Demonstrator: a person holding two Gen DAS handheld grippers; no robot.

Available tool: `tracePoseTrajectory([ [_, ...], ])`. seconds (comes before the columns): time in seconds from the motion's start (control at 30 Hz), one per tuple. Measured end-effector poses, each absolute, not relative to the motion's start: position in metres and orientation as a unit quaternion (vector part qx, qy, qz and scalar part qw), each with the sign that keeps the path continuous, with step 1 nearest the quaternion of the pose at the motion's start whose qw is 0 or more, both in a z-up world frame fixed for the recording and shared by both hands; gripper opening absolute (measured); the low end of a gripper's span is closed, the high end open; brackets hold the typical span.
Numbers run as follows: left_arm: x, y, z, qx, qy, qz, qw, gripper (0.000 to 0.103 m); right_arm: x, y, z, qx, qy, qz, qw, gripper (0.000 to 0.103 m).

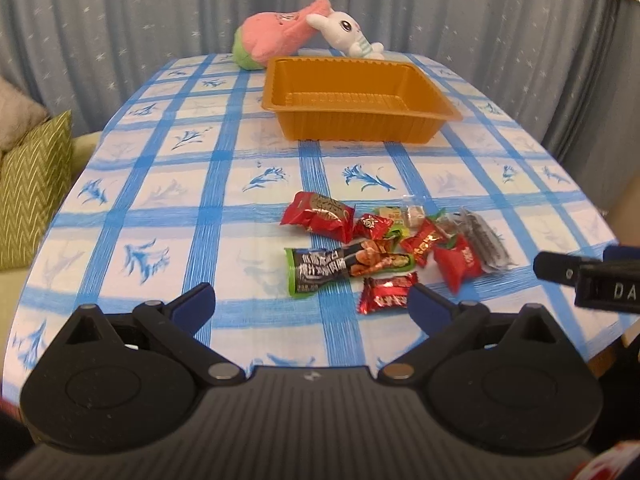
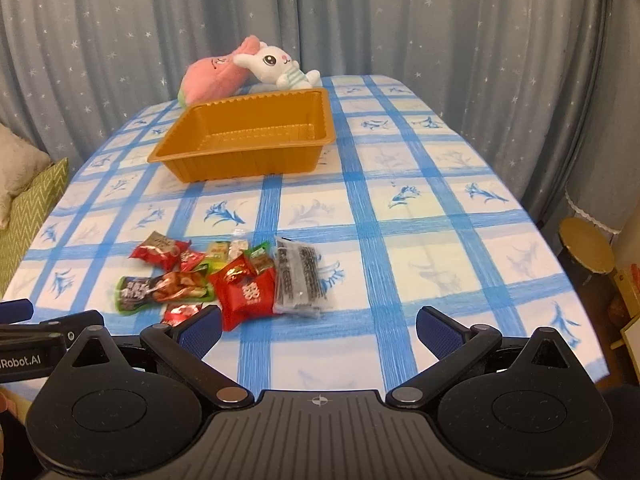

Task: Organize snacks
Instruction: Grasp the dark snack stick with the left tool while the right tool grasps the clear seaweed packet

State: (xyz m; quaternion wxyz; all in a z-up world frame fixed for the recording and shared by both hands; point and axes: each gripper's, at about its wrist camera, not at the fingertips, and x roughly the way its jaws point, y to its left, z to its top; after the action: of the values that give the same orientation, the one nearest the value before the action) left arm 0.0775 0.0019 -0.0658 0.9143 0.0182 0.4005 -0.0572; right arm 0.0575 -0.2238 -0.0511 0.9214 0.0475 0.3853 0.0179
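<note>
I held my left gripper low over the near edge of the table, its blue-padded fingers spread wide with nothing between them, and my right gripper hung beside it in the same way, jaws apart and empty. Ahead of both lay the snacks in a loose heap on the blue-checked tablecloth: a long green-and-black packet nearest me, a small shiny red wrapper just beside my left gripper's right finger, a larger red pouch at the far left of the heap, a plump red packet toward the right, and a clear sachet of dark contents lying at the heap's right side, touching the red one. Several smaller red and green wrapped sweets sat crowded between them, overlapping so that I could not count them surely. Well beyond the heap stood the orange plastic tray, upright and with nothing in it. Behind the tray, at the far end of the table, a pink plush toy leaned against a white plush rabbit, and a starred grey curtain hung behind.
</note>
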Motion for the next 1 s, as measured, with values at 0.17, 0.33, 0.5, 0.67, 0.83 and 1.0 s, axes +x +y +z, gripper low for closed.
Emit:
tracePoseTrajectory([
  [0.17, 0.099, 0.001, -0.083, 0.047, 0.394, -0.087, 0.914, 0.095, 0.084, -0.227, -0.068, 0.051, 0.389, 0.027, 0.920, 0.070],
  [0.33, 0.116, 0.001, -0.094, 0.068, 0.390, -0.115, 0.911, 0.092, 0.107, -0.230, -0.082, 0.061, 0.393, 0.039, 0.917, 0.070],
  [0.5, 0.129, 0.000, -0.102, 0.091, 0.385, -0.139, 0.908, 0.089, 0.127, -0.229, -0.093, 0.066, 0.405, 0.053, 0.910, 0.064],
  [0.67, 0.140, 0.002, -0.106, 0.095, 0.386, -0.154, 0.905, 0.085, 0.138, -0.228, -0.106, 0.070, 0.427, 0.053, 0.900, 0.053],
  [0.83, 0.146, 0.000, -0.108, 0.104, 0.382, -0.183, 0.900, 0.082, 0.143, -0.229, -0.114, 0.070, 0.435, 0.056, 0.896, 0.045],
  [1.0, 0.146, -0.006, -0.110, 0.136, 0.376, -0.210, 0.892, 0.074, 0.141, -0.221, -0.113, 0.027, 0.431, 0.047, 0.901, 0.038],
])
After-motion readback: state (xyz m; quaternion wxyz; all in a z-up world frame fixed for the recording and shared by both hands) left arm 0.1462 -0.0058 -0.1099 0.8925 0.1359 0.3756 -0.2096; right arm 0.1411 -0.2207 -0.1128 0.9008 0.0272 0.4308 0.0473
